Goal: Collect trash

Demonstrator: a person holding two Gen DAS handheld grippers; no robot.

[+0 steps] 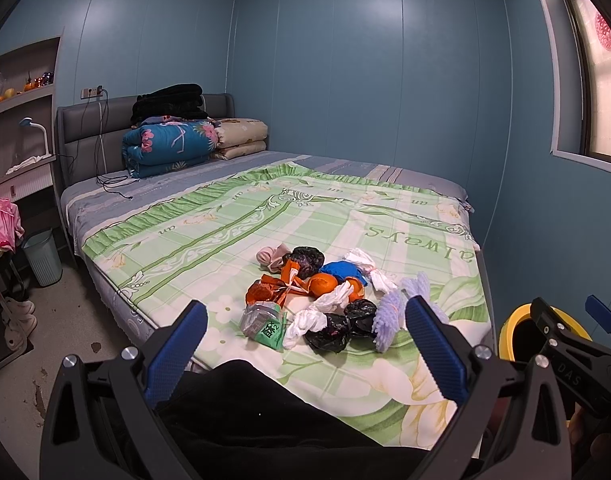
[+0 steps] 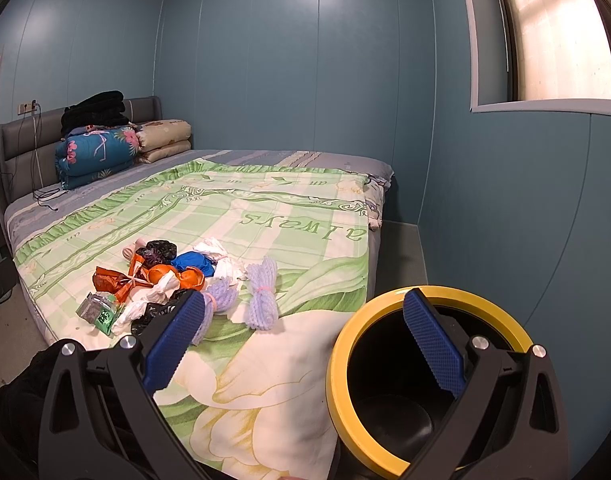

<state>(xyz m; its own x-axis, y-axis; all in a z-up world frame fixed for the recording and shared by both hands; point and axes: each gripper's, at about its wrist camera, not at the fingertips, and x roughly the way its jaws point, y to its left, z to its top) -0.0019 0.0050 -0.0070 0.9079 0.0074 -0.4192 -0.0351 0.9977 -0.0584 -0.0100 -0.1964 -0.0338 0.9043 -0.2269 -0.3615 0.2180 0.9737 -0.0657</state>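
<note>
Both our grippers — left gripper (image 1: 305, 344), right gripper (image 2: 305, 340) — have jaws spread, holding nothing; the trash pile (image 1: 321, 300) lies ahead near the bed's (image 1: 425, 216) foot edge — left nearer.

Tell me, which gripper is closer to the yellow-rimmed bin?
Right. The right gripper hangs directly over the yellow-rimmed bin beside the bed; the left gripper sits further left, facing the trash pile.

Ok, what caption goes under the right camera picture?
Open right gripper above the yellow-rimmed bin, trash pile waiting on the bed.
</note>
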